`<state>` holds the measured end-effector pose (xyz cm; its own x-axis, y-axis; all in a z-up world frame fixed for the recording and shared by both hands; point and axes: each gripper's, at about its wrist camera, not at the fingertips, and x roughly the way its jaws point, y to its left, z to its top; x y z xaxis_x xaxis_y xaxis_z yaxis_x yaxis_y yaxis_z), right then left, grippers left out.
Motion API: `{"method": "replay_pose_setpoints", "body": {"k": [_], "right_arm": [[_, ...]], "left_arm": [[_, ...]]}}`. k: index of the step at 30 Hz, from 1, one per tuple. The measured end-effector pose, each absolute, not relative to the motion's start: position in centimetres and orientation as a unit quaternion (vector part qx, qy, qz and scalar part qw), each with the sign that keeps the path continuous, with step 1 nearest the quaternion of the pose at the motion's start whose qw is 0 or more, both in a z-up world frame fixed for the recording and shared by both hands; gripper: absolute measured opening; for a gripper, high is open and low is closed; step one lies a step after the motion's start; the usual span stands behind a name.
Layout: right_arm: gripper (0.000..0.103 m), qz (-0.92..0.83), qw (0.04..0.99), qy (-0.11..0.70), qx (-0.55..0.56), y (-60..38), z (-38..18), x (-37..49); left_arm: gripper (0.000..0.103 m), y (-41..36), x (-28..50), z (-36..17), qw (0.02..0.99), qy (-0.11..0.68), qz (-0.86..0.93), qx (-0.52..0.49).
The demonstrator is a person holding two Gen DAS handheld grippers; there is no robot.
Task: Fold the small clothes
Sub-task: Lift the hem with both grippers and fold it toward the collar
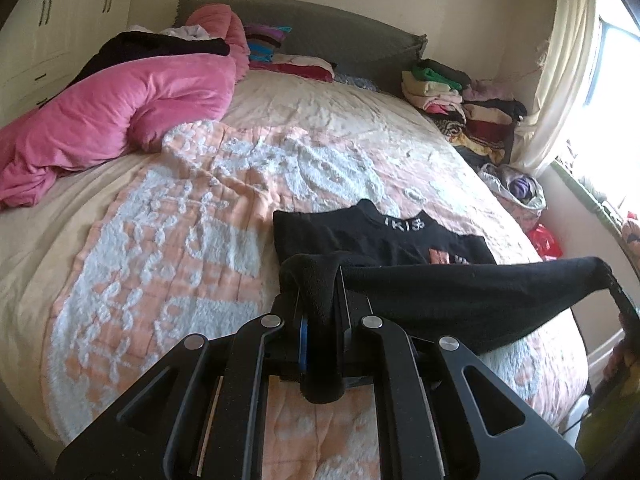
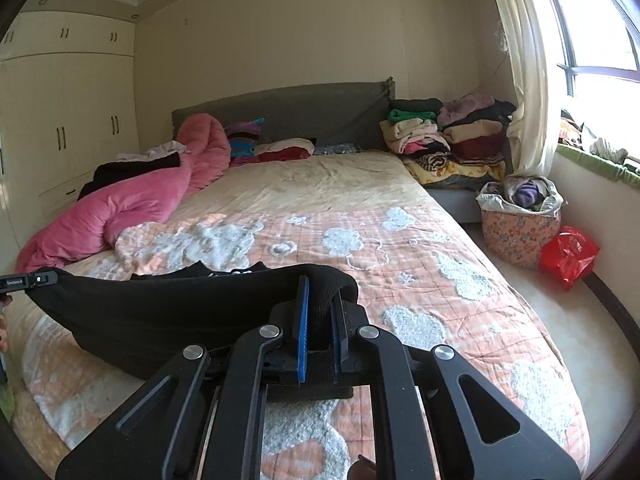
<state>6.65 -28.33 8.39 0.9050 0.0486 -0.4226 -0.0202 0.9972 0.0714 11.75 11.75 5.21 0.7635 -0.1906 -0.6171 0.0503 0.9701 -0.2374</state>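
- Black garment [image 1: 400, 240] lies lower centre of the left wrist view on the bed [image 1: 312, 112]; its collar end with white lettering rests on the peach-and-white blanket [image 1: 168, 248], while the near hem is lifted off it.
- Left claw [image 1: 320, 292] is pressed together on one corner of that hem, dark cloth bunched between the pads.
- Right claw [image 2: 320, 312] is likewise pinching the opposite corner, cloth wedged between its blue-edged pads.
- Between the two, the hem hangs as a taut band running left to right across the frame; the flat part lies straight ahead of both claws, towards the headboard [image 2: 280, 112].
- Judged from this, the fold wants both corners carried forward together towards the collar; neither hand is nearer.
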Motion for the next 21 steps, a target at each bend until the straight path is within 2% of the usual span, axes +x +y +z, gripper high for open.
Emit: {"method": "replay_pose_setpoints", "body": {"k": [21], "right_arm": [[0.008,-0.001,0.973,0.231,0.021,-28.6,7.6,14.3]], "left_arm": [[0.003,10.6,17.2,4.5,0.943,0.317,-0.021,-0.101]]}}
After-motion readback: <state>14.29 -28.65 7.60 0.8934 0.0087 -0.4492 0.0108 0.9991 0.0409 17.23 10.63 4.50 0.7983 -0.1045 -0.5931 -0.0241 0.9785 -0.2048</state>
